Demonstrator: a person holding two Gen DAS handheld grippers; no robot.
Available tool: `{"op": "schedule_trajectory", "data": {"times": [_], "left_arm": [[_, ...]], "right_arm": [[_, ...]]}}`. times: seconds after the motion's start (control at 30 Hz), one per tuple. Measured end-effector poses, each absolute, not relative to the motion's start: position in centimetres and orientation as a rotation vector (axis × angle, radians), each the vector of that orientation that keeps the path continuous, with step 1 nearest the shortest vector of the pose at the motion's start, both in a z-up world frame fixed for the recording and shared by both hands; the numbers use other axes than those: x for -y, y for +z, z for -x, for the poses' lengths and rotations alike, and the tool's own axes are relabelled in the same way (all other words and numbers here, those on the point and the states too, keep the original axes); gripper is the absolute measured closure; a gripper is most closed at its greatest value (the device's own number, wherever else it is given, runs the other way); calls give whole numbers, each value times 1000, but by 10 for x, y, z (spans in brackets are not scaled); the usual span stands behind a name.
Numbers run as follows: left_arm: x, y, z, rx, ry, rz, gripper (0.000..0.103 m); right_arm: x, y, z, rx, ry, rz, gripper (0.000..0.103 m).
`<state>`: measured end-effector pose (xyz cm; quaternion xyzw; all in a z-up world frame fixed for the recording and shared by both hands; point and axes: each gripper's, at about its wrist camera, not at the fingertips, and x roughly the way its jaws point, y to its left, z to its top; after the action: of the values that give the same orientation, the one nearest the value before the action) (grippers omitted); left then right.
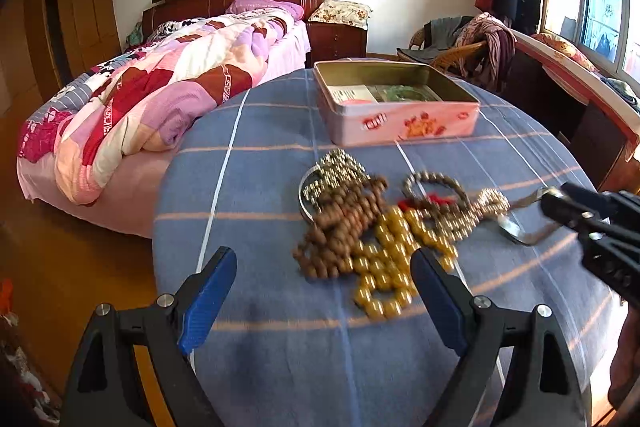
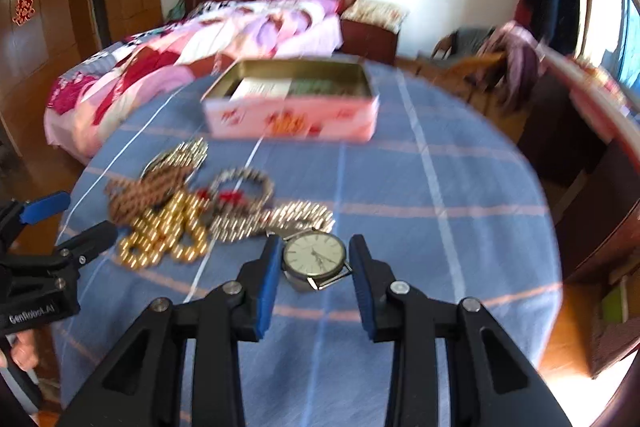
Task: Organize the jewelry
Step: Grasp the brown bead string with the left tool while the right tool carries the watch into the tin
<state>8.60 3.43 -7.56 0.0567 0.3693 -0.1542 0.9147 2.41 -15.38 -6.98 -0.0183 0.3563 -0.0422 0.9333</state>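
1. The tabletop (image 1: 280,347) is wearing a blue cloth with pale checked lines, and it is filling most of both views. A bed (image 1: 160,95) with a pink patchwork quilt is standing behind it, at about ten o'clock in the left wrist view.
2. The pink tin box (image 2: 292,119) is sitting open at twelve o'clock on the tabletop, with papers and something green lying inside it.
3. The pile of bead strings (image 1: 372,231) is lying in the middle of the tabletop: brown beads, gold beads and silver chains are tangling together. In the right wrist view it is spreading at about ten o'clock from the watch.
4. The left tool (image 1: 324,291) is hovering over the cloth with its blue fingers standing wide apart and gripping nothing; the gold beads are lying just beyond its right finger.
5. The right tool (image 2: 314,267) is holding its blue pads narrow around the watch (image 2: 315,256). The pads are standing at both sides of the case, and the grip seems closed on it, though the picture is blurring.
6. The watch is showing a pale round dial and a metal band, and the band is hanging down from the tool at three o'clock in the left wrist view.
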Motion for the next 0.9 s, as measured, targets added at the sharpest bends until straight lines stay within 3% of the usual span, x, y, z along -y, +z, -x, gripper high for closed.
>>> {"op": "schedule_trajectory", "data": {"times": [0.27,0.3,0.33,0.47,0.5,0.6,0.9], "left_arm": [[-24,-97,-129,-849,-270,-167,15],[-22,-99,-131,-864,-270,-184,18],[-21,-101,-131,-871,-275,-194,23],[-14,-104,-125,-880,-348,-217,71],[-13,-103,-124,-884,-359,-216,76],[-11,-99,-121,-865,-367,-226,81],[-21,-43,-106,-688,-451,-114,81]], "right_arm": [[172,-46,-45,-683,-102,9,66],[173,-43,-47,-676,-101,9,66],[175,-38,-49,-665,-100,13,66],[180,-30,-59,-644,-109,12,66],[182,-28,-60,-642,-109,6,66],[184,-24,-64,-630,-109,-11,66],[188,-17,-75,-606,-99,-12,66]]}}
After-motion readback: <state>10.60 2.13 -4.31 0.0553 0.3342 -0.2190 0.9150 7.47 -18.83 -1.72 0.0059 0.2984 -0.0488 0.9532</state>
